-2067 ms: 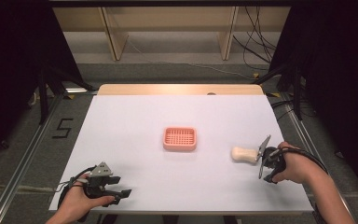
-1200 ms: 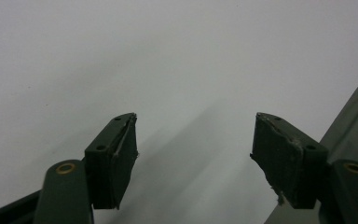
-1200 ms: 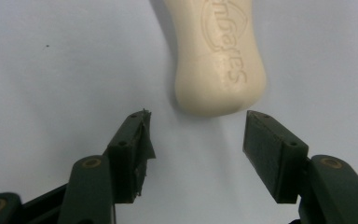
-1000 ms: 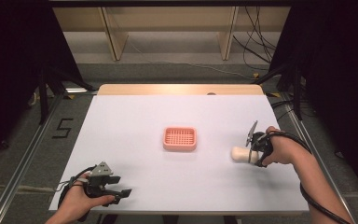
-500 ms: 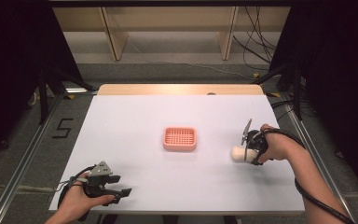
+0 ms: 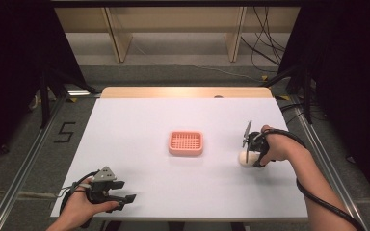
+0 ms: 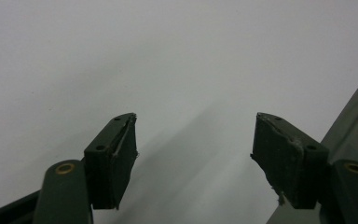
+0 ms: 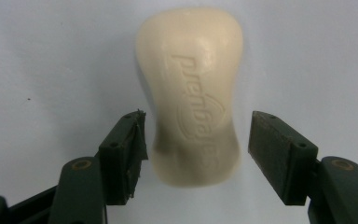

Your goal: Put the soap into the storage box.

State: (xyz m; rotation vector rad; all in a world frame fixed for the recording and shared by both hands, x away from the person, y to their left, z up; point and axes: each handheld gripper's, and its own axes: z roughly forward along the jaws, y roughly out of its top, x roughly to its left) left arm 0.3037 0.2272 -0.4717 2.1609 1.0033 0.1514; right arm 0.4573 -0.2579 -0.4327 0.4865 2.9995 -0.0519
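A cream bar of soap [image 8: 193, 88] with embossed lettering lies flat on the white table, and its rounded end [image 6: 243, 157] peeks out beside the right hand. My right gripper [image 8: 193, 149] is open, its jaws standing on either side of the bar's near end with a gap on each side. A pink slotted soap dish [image 6: 186, 143] sits at the table's middle, left of the soap. My left gripper [image 6: 125, 198] rests near the front left edge, and in the left gripper view it [image 7: 193, 158] is open over bare table.
The white table [image 6: 139, 115] has a wooden strip along its far edge [image 6: 188, 92]. Wooden shelf legs and cables stand on the floor beyond. Metal rails run along both sides of the table.
My right gripper has moved left and forward over the soap, now straddling its near end. The left gripper has stayed still.
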